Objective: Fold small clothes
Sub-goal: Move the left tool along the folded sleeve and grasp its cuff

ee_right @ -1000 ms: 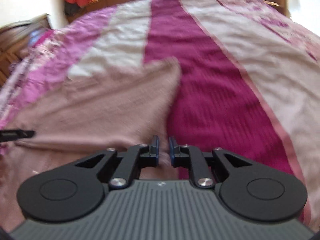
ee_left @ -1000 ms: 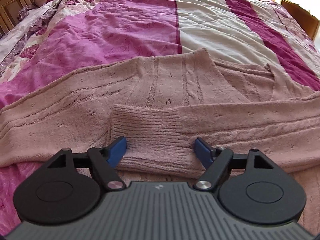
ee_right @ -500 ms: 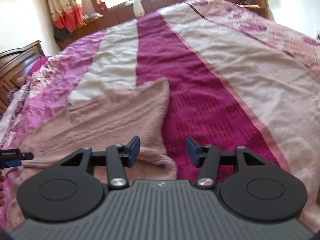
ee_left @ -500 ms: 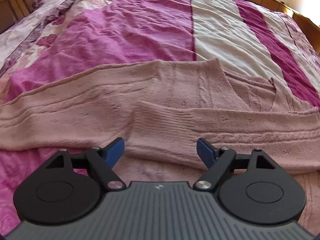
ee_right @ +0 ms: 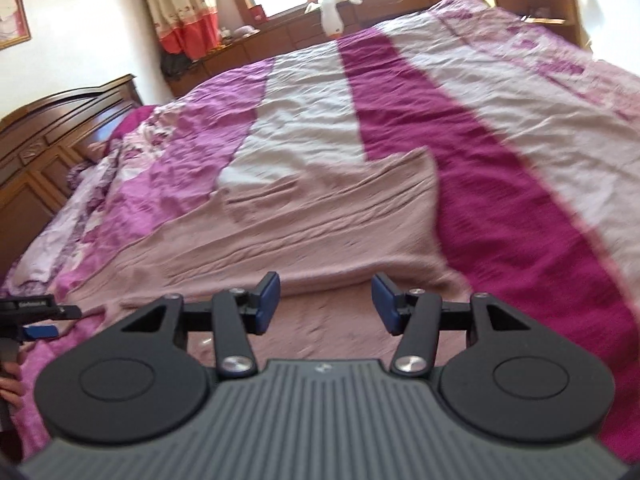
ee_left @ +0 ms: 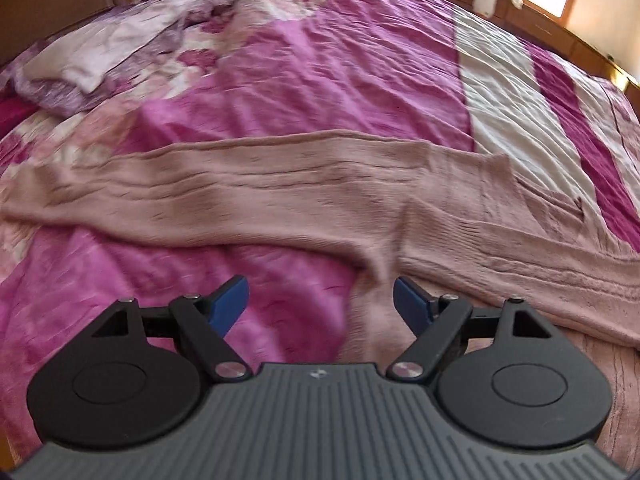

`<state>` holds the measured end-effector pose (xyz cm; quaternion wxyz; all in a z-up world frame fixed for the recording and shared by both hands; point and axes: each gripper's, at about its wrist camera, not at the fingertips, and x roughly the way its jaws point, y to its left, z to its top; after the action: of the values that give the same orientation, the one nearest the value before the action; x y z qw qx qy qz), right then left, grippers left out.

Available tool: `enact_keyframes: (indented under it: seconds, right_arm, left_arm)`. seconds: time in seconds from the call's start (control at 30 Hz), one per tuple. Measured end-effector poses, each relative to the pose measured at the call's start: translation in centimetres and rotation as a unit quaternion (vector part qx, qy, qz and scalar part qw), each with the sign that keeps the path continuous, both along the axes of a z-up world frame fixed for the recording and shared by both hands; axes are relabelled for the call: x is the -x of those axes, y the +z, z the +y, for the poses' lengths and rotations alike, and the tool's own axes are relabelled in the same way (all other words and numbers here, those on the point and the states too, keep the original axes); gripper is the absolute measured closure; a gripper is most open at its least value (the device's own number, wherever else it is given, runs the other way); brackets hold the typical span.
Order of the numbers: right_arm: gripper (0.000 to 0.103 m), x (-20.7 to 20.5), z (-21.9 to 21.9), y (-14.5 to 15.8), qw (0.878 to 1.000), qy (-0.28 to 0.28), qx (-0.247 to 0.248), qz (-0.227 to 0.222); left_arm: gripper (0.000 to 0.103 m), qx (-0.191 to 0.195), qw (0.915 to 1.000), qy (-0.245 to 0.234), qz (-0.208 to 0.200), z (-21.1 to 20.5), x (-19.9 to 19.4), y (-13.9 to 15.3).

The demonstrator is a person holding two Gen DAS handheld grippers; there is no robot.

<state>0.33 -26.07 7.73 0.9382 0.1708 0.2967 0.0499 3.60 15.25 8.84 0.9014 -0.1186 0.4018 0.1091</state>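
Note:
A dusty-pink knitted sweater (ee_left: 304,196) lies spread flat on the bed, one sleeve folded across its body; it also shows in the right wrist view (ee_right: 304,232). My left gripper (ee_left: 320,304) is open and empty, above the sweater's near edge and the bedspread. My right gripper (ee_right: 326,300) is open and empty, over the sweater's near right part. The left gripper's tip (ee_right: 38,320) shows at the left edge of the right wrist view.
The bedspread (ee_right: 500,160) has magenta, pink and cream stripes. A crumpled floral cover (ee_left: 132,40) lies at the far left. A wooden headboard (ee_right: 48,128) stands left, a wooden ledge (ee_right: 360,20) with a white soft toy (ee_right: 332,12) at the back.
My right gripper opened and let go of the sweater. Both grippers pulled back and rose. My left gripper swung left, off the folded sleeve cuff.

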Motion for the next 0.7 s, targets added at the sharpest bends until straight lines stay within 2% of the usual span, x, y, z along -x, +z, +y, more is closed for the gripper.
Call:
enact_keyframes:
  seconds: [0.07, 0.37, 0.47, 0.63, 0.7]
  right_arm:
    - [0.038, 0.2, 1.1, -0.3, 1.000, 0.009, -0.007, 0.002]
    - [0.038, 0.4, 4.4, -1.9, 0.999, 0.027, -0.006, 0.018]
    - [0.038, 0.3, 4.9, -2.3, 0.999, 0.026, 0.001, 0.022]
    - [0.038, 0.4, 5.1, -2.9, 0.999, 0.027, 0.002, 0.030]
    - [0.038, 0.4, 5.1, -3.0, 0.999, 0.025, 0.002, 0.032]
  left_arm:
    - [0.018, 0.004, 0.9999, 0.011, 0.001, 1.3, 0.6, 0.0]
    - [0.017, 0.043, 0.9973, 0.058, 0.008, 6.0, 1.0, -1.5]
    - [0.016, 0.059, 0.9958, 0.064, 0.026, 6.8, 0.6, -2.6]
    - [0.016, 0.054, 0.9954, 0.072, 0.034, 7.5, 0.0, -3.8]
    - [0.016, 0.064, 0.9942, 0.079, 0.035, 8.0, -0.4, -4.1]
